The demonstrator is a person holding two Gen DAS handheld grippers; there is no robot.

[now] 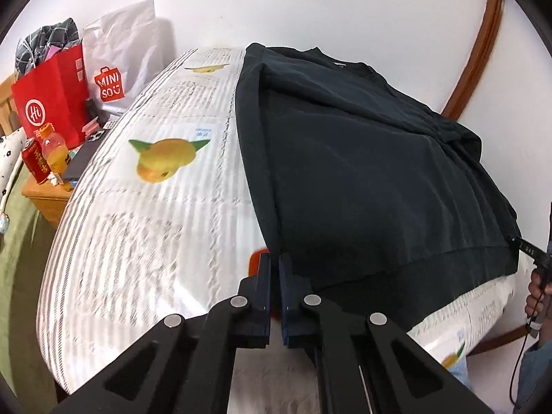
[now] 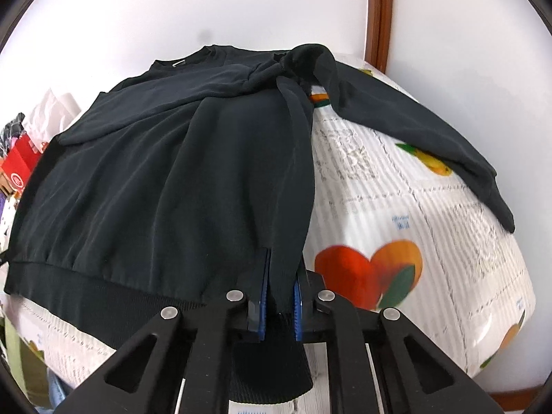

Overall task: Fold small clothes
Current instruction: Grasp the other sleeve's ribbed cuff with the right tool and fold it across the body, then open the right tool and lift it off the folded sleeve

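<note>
A black long-sleeved sweatshirt (image 1: pixel 362 179) lies on a bed with a white fruit-print cover (image 1: pixel 148 214). My left gripper (image 1: pixel 275 265) is shut on the sweatshirt's left edge near the ribbed hem. In the right wrist view the sweatshirt (image 2: pixel 155 186) fills the left and middle, one sleeve (image 2: pixel 414 127) trailing to the right over the cover (image 2: pixel 431 241). My right gripper (image 2: pixel 280 276) is shut on the sweatshirt's right edge by the hem, with the fabric lifted into a fold. The right gripper (image 1: pixel 528 252) also shows at the far right of the left wrist view.
A wooden bedside table (image 1: pixel 45 193) stands left of the bed with a red bag (image 1: pixel 51 103), a white Miniso bag (image 1: pixel 117 55), a juice bottle (image 1: pixel 55 151) and a red can (image 1: pixel 34 164). A white wall is behind the bed, with a wooden frame (image 2: pixel 379 17) at the right.
</note>
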